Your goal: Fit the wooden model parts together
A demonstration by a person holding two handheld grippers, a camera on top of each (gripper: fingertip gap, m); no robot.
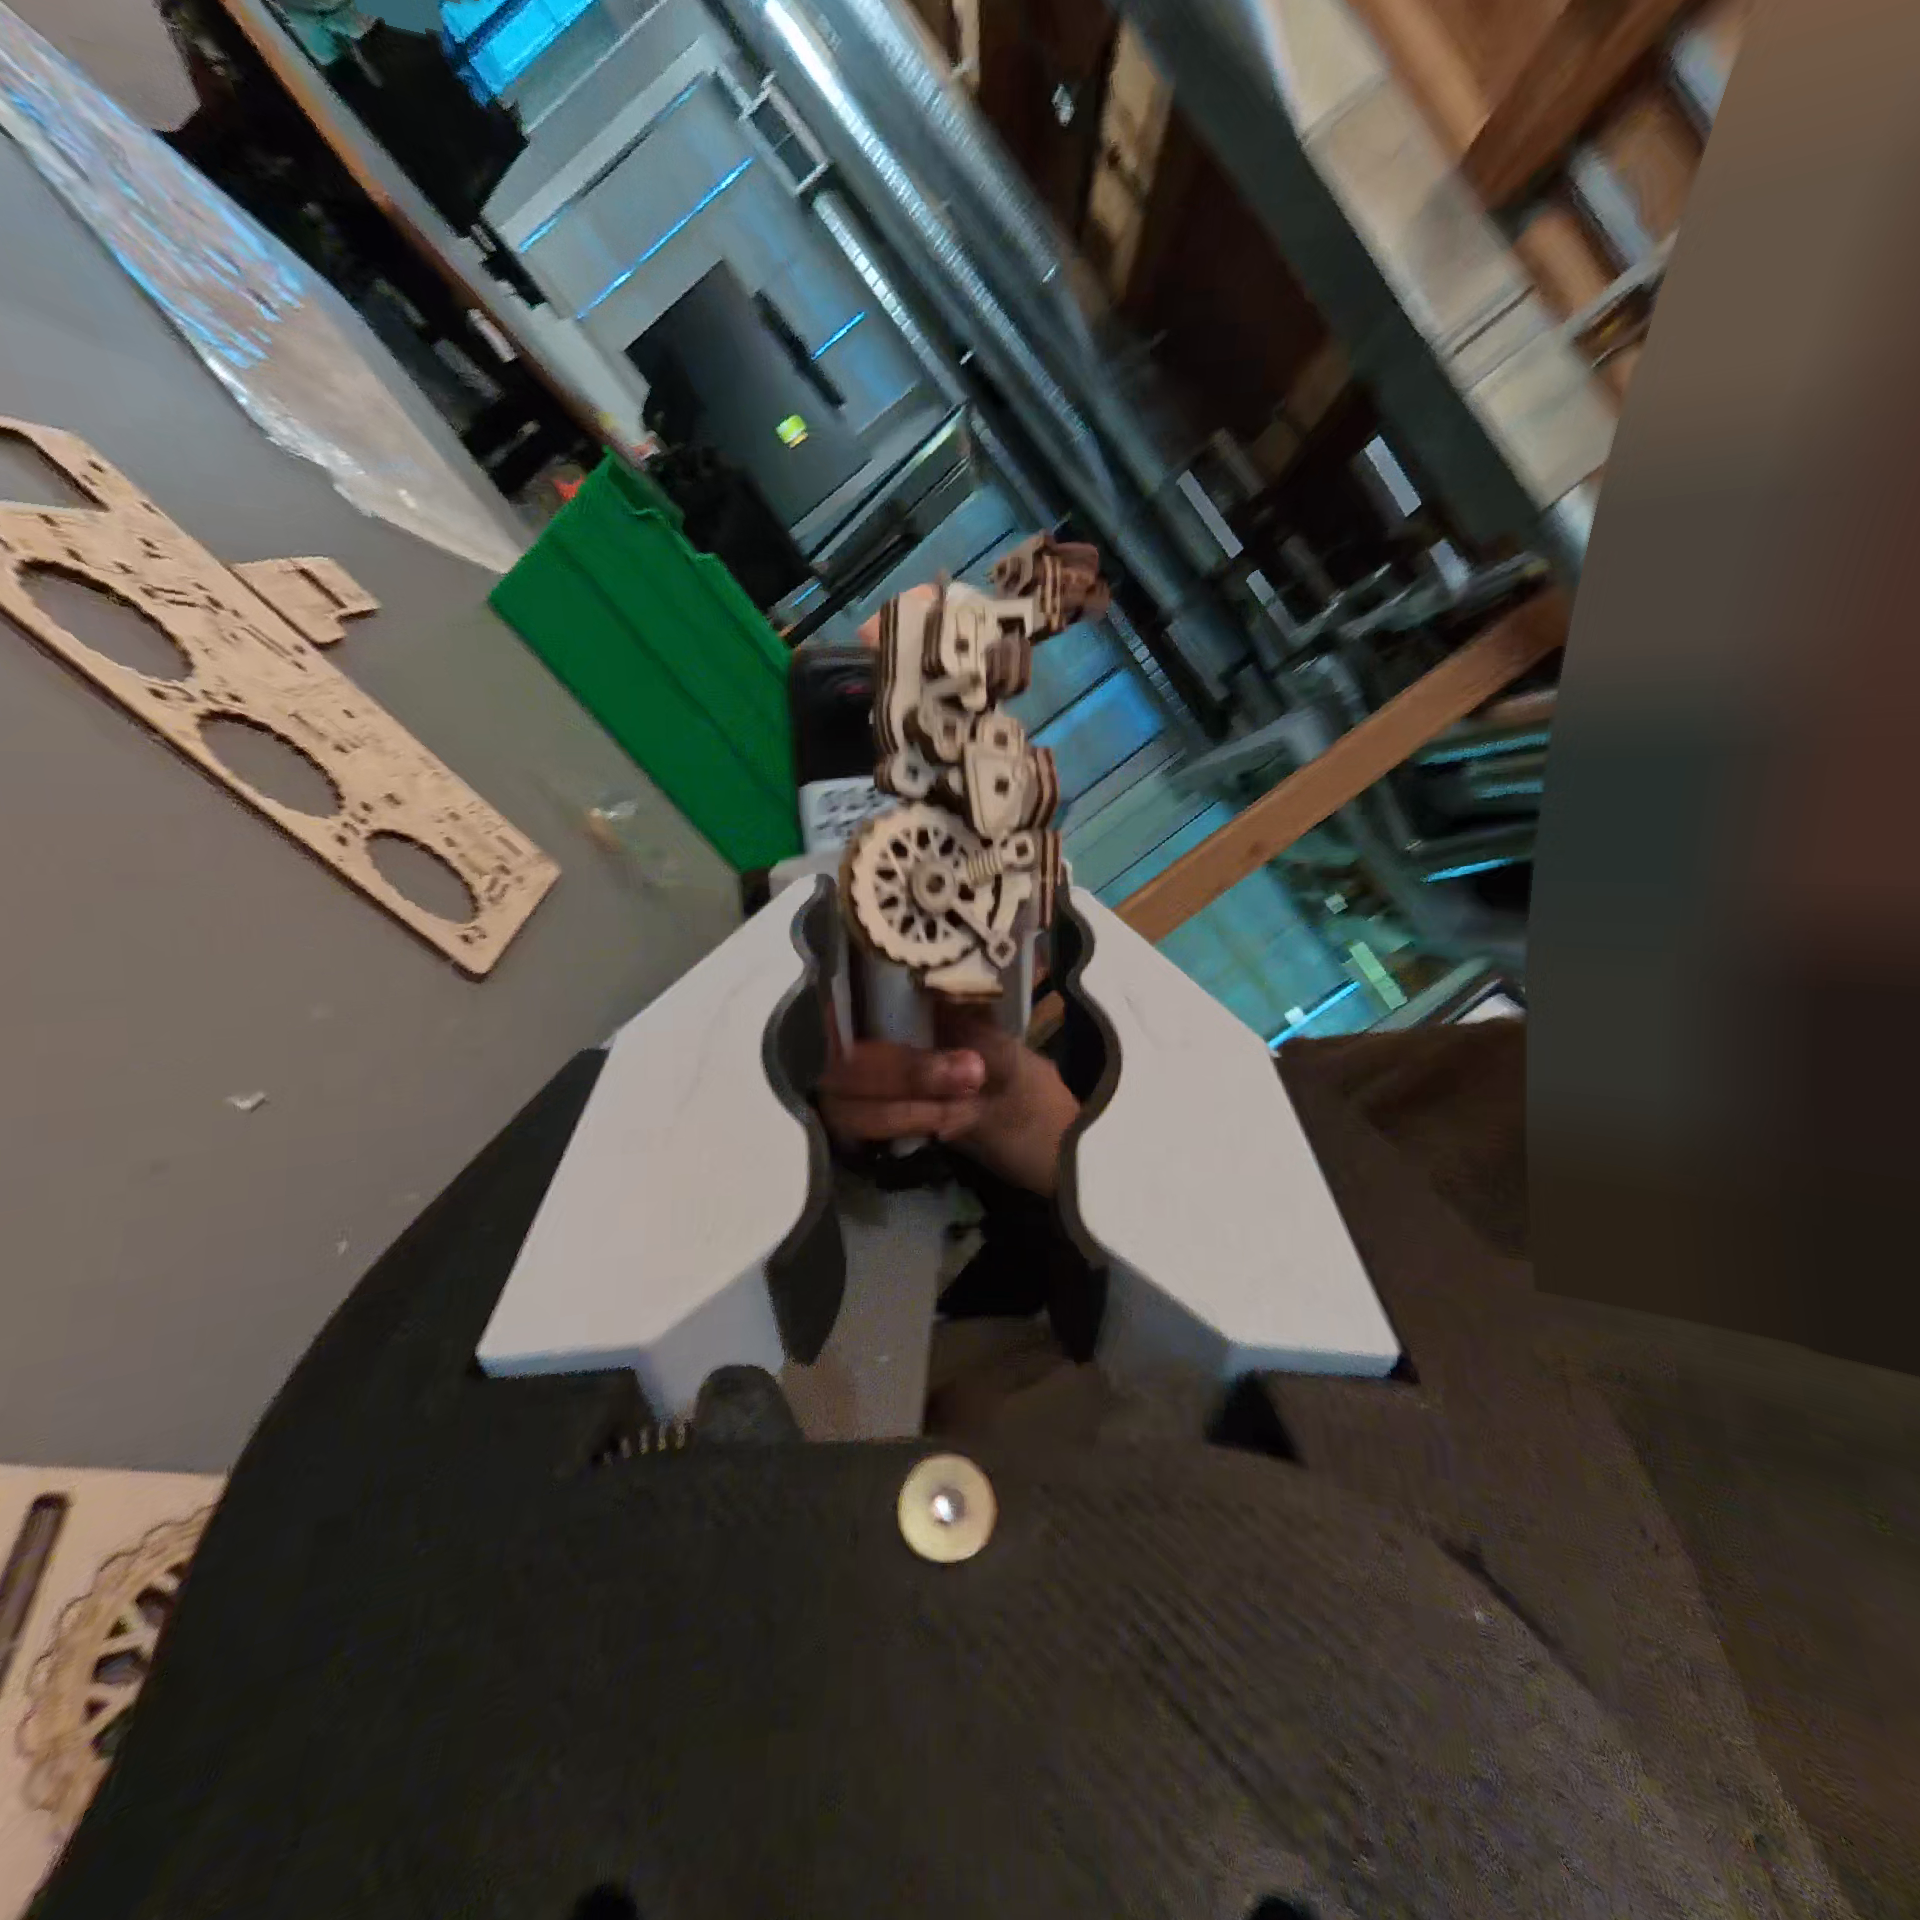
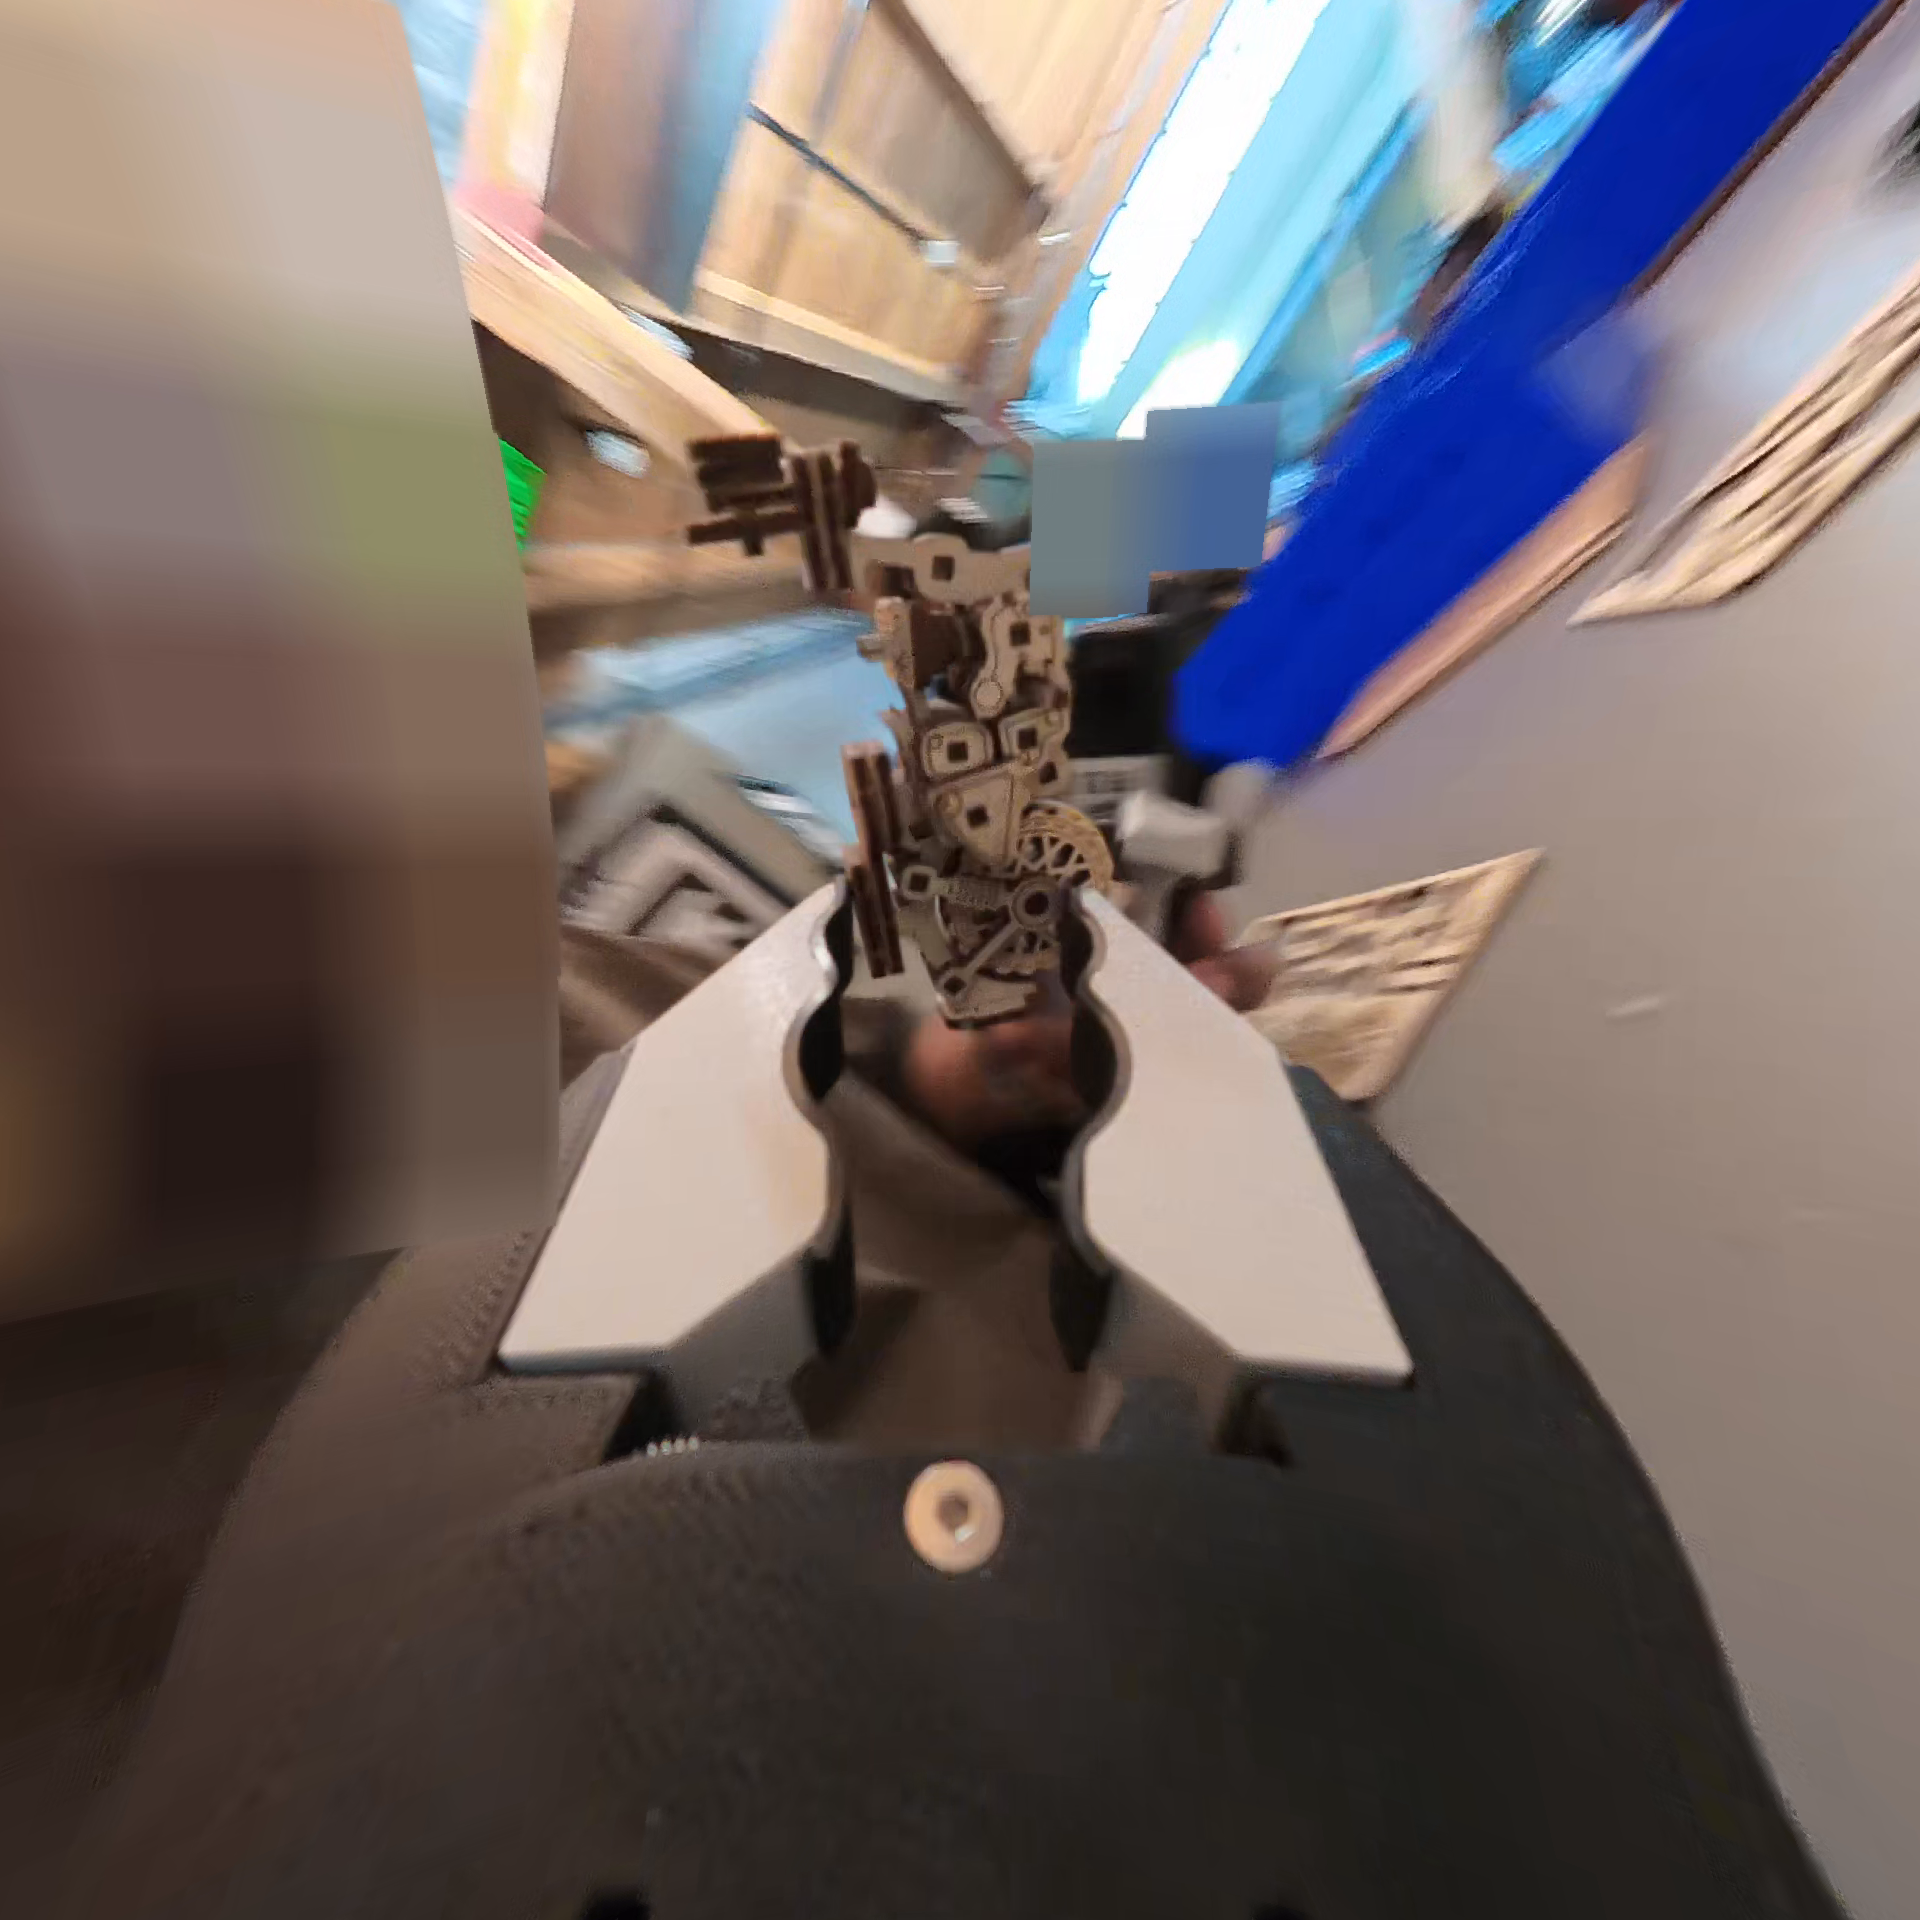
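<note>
A small wooden model (image 1: 956, 790), built of laser-cut layers with a spoked wheel at its lower end, is held up in the air. My left gripper (image 1: 940, 935) is closed on its wheel end. The right gripper's grey fingers (image 1: 894, 1003) show just behind the model, with a hand (image 1: 935, 1091) below. In the right wrist view the same model (image 2: 966, 790) stands between the tips of my right gripper (image 2: 961, 935), which is closed on its lower part. The left gripper (image 2: 1174, 831) shows to the right, by the wheel.
A wooden parts sheet with round cut-outs (image 1: 260, 727) lies on the grey table (image 1: 208, 1143), with another sheet (image 1: 83, 1621) at the lower left. A green bin (image 1: 644, 665) stands behind. More wooden sheets (image 2: 1371, 966) lie on the table beside a blue object (image 2: 1455, 499).
</note>
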